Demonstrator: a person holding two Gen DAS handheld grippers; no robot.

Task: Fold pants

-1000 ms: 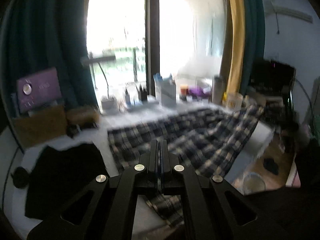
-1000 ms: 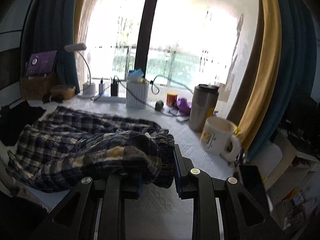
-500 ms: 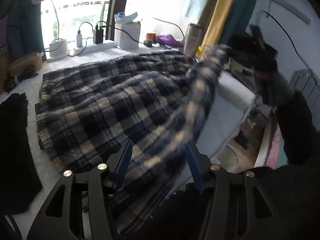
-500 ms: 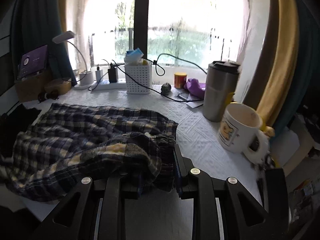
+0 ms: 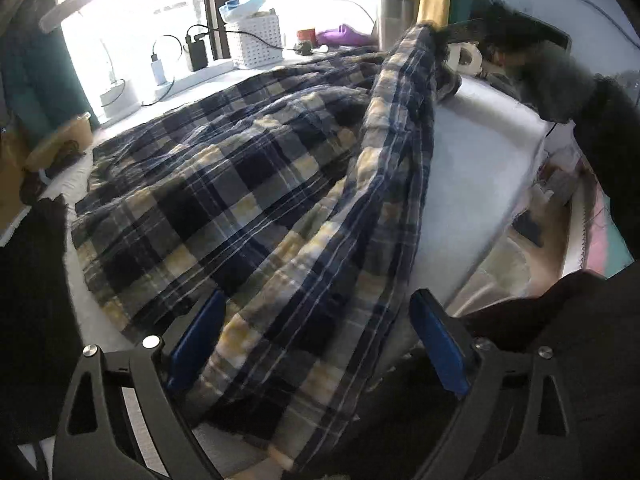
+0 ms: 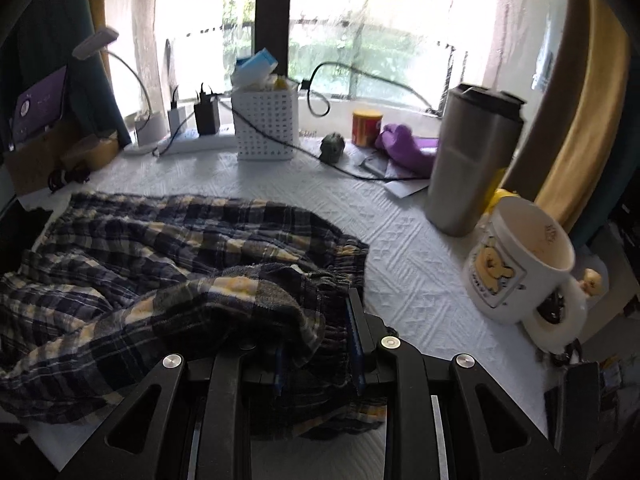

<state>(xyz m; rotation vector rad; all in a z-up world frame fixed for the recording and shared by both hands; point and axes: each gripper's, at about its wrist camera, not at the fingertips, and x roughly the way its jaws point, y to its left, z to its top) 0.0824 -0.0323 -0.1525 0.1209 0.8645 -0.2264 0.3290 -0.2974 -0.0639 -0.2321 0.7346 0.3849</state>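
Plaid flannel pants [image 5: 248, 184]: rumpled on white counter [image 6: 400, 240], unfolded. Left tongs [image 5: 316, 344] gape around a leg; right tongs [image 6: 320, 344] pinch the waistband.

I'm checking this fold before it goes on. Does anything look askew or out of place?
Yes. The plaid pants lie bunched and wrinkled on the white table, not flat. One leg is pulled up and stretched toward the far edge, and the hem hangs off the near edge by the open left gripper.
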